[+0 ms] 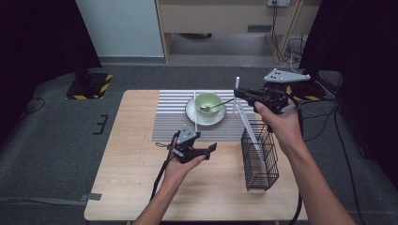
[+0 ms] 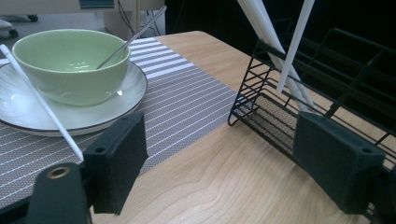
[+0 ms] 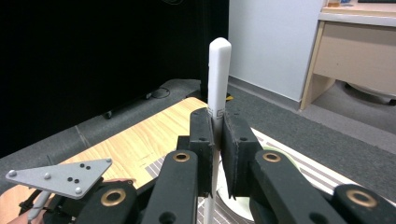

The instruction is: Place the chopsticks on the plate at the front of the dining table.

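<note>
At table's near middle, the left gripper (image 1: pixel 212 149) gapes wide, holding nothing. At three o'clock a rack (image 1: pixel 259 159) holds white sticks (image 1: pixel 247 125). Farther, at one o'clock, the right gripper (image 3: pixel 217 140) clamps a stick (image 3: pixel 218 79); its marking is unreadable. Bowl (image 1: pixel 208 102) holds a spoon (image 1: pixel 217 105).

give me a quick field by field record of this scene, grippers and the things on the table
right gripper: shut on a white chopstick, held upright
left gripper: open, nothing between the jaws
wire basket: black, on the table's right side, white chopsticks leaning in it
green bowl: on a white plate, metal spoon resting inside
loose chopstick: lying across the plate's left edge
striped mat: under the plate
table: light wood
</note>
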A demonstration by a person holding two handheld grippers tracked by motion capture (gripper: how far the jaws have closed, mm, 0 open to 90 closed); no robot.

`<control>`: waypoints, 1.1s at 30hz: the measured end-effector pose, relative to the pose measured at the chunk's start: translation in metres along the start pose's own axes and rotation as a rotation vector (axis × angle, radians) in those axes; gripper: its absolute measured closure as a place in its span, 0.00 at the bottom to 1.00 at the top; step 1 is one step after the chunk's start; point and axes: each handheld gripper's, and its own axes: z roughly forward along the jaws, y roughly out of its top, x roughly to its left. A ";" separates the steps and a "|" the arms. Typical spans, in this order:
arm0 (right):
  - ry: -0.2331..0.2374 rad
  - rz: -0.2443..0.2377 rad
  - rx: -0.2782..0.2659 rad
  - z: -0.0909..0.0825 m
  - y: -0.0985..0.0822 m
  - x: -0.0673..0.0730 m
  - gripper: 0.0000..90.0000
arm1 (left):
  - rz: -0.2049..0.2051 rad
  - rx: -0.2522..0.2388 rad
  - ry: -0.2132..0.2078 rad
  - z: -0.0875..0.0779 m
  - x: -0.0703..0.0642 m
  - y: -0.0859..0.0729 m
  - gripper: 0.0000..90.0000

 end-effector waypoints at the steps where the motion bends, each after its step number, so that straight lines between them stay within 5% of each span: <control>1: 0.000 0.000 0.000 0.000 0.000 0.000 0.93 | -0.003 -0.002 -0.003 0.000 0.000 0.000 0.20; 33: 0.031 0.007 -0.007 0.003 0.002 0.008 0.93 | 0.009 -0.023 -0.061 0.005 -0.015 0.006 0.32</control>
